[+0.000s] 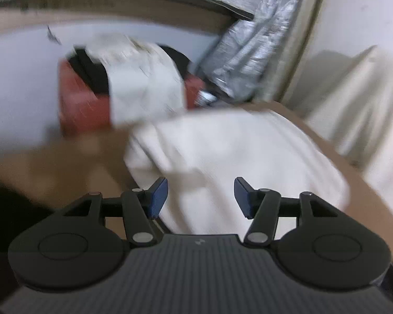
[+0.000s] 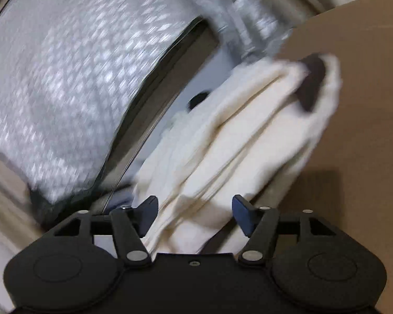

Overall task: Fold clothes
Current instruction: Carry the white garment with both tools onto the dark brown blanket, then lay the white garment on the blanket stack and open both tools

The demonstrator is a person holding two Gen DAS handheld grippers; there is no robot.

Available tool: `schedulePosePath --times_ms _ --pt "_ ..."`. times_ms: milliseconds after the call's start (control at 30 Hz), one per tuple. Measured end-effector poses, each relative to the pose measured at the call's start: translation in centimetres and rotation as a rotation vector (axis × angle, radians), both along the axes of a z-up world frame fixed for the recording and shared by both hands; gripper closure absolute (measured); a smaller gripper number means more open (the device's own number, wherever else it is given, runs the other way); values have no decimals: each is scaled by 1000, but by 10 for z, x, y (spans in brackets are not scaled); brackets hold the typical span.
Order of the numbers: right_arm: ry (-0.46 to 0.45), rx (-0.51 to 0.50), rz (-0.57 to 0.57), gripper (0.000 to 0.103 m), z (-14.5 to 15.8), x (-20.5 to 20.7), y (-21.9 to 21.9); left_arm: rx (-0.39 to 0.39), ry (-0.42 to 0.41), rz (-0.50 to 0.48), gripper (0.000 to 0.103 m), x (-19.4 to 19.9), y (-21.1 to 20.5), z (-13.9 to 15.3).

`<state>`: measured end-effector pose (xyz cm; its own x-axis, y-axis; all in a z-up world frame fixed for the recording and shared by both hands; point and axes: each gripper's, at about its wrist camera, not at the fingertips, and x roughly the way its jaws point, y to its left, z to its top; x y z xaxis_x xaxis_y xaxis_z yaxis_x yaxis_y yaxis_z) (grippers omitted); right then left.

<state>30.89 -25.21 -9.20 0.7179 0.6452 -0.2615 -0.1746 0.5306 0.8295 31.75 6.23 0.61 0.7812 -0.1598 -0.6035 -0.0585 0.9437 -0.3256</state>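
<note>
1. While both views are smeared with motion blur, I can see my left gripper [image 1: 200, 197] with its jaws apart and nothing pinched, the cream garment [image 1: 222, 157] lying on the brown table [image 1: 65, 157] just beyond the blue pads [image 1: 158, 196].
2. My right gripper [image 2: 195, 216] also stands with its jaws apart; a folded cream bundle [image 2: 235, 144] runs up between the 2 fingers, but neither pad presses on it, so I count it as not held.
3. I judge the cloth to be light, soft and limp: it will sag and slide out of shape unless I take it at a layered edge or corner, where several thicknesses give the pads something to bite.
4. On the bundle, the stacked edges near my right fingers look like the best hold; the far end wraps a dark patch [image 2: 311, 83] I cannot identify.
5. Behind the garment, in the left view, a pale cloth [image 1: 144, 83] drapes over a red box [image 1: 83, 99] holding something black; what it is I cannot tell.
6. Silvery quilted sheeting [image 2: 65, 78] fills the background, and I cannot tell whether the 2 views show 1 garment or 2.
</note>
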Motion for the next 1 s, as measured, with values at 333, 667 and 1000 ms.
schedulePosePath --times_ms 333,667,1000 --pt "167 97 -24 10 -21 45 -28 -71 -15 -74 38 -46 -24 -84" --pt "-194 -222 -137 92 33 56 -16 -171 -17 -82 31 -46 -3 -92" --pt "-50 -590 -233 45 31 2 -6 -75 43 -45 23 -45 -16 -83"
